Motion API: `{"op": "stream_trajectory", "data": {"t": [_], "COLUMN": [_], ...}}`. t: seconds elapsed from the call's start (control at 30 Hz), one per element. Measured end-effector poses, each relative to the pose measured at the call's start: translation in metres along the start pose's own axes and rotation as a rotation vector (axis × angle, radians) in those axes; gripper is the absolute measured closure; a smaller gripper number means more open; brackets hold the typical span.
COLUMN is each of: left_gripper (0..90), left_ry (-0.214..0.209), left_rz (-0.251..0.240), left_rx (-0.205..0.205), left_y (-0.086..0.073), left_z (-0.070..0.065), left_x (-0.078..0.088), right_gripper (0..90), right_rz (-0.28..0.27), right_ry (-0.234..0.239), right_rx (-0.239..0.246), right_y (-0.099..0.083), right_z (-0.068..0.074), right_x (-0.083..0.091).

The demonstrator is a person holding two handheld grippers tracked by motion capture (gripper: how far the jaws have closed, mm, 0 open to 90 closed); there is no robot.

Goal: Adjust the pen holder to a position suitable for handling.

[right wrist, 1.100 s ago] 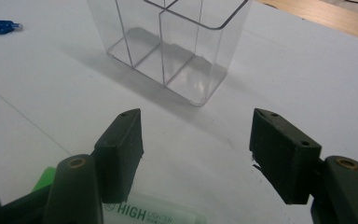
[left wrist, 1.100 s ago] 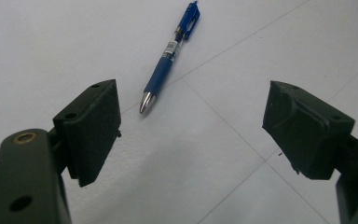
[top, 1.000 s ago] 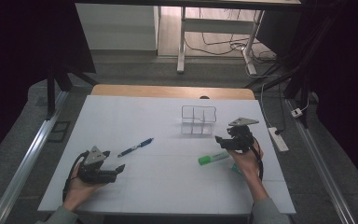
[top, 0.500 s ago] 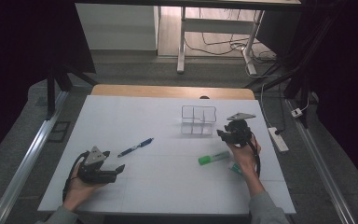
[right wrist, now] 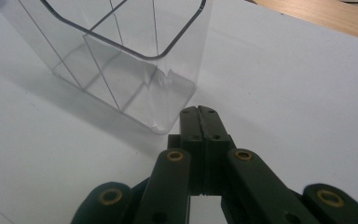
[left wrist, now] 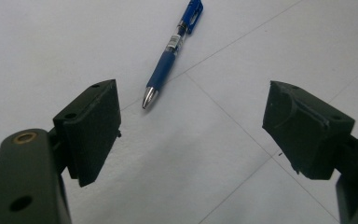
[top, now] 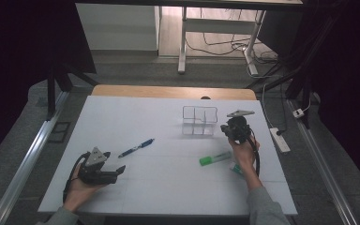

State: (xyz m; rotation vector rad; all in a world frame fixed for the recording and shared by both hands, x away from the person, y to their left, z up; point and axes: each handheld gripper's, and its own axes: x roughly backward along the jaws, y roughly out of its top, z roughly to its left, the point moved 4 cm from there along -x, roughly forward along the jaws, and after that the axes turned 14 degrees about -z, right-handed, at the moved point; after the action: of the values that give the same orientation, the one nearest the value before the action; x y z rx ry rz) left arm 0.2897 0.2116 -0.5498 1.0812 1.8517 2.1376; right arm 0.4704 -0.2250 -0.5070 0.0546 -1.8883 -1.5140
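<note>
A clear plastic organiser [top: 199, 121] [right wrist: 121, 51] with several compartments stands at the back right of the white table [top: 168, 192]. My right gripper [top: 226, 128] [right wrist: 199, 112] sits just right of it. Its jaws have just been closing and are shut with nothing between them, tips close to the organiser's near corner. A green marker [top: 215, 158] lies nearer the person, beside the right forearm. A blue pen [top: 137, 147] [left wrist: 170, 56] lies left of centre. My left gripper [top: 117, 171] [left wrist: 191, 130] rests at the front left, open and empty, with the pen's tip just beyond its jaws.
A small green-and-white object [top: 235, 167] lies partly under the right hand. A wooden strip [top: 168, 91] runs along the table's far edge. Desk legs and cables [top: 225, 47] stand on the floor behind, and a power strip [top: 280, 139] lies off the right edge.
My right gripper has moved away from the person, off the green marker and up beside the organiser, and its jaws have come together. The left gripper has stayed put.
</note>
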Motion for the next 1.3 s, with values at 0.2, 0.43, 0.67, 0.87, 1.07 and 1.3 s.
{"op": "stream_trajectory", "data": {"t": [0.2,0.43,0.67,0.87,1.07,1.3], "left_gripper": [19.1,19.1,19.1,19.1,19.1,19.1], "left_ry": [0.000,0.002,0.002,0.003,0.004,0.004], "left_rz": [-0.001,0.000,0.000,0.000,0.001,0.002], "left_rx": [0.000,0.002,0.002,0.003,0.002,0.002], "left_y": [0.000,-0.001,-0.001,-0.002,-0.002,-0.002], "left_z": [0.000,0.001,0.001,0.001,0.001,0.002], "left_x": [0.000,0.000,0.001,0.001,0.001,0.001], "right_gripper": [89.8,89.7,89.7,89.7,89.7,89.7], "right_rz": [-0.001,-0.003,0.000,-0.010,-0.008,-0.003], "right_ry": [-0.004,-0.003,-0.010,-0.006,0.013,0.027], "right_rx": [-0.003,-0.040,-0.070,-0.088,-0.095,-0.094], "right_y": [0.003,0.006,0.007,0.006,0.007,0.008], "right_z": [-0.002,-0.007,-0.008,-0.010,-0.007,-0.003], "right_x": [-0.005,-0.012,-0.017,-0.020,-0.024,-0.027]}}
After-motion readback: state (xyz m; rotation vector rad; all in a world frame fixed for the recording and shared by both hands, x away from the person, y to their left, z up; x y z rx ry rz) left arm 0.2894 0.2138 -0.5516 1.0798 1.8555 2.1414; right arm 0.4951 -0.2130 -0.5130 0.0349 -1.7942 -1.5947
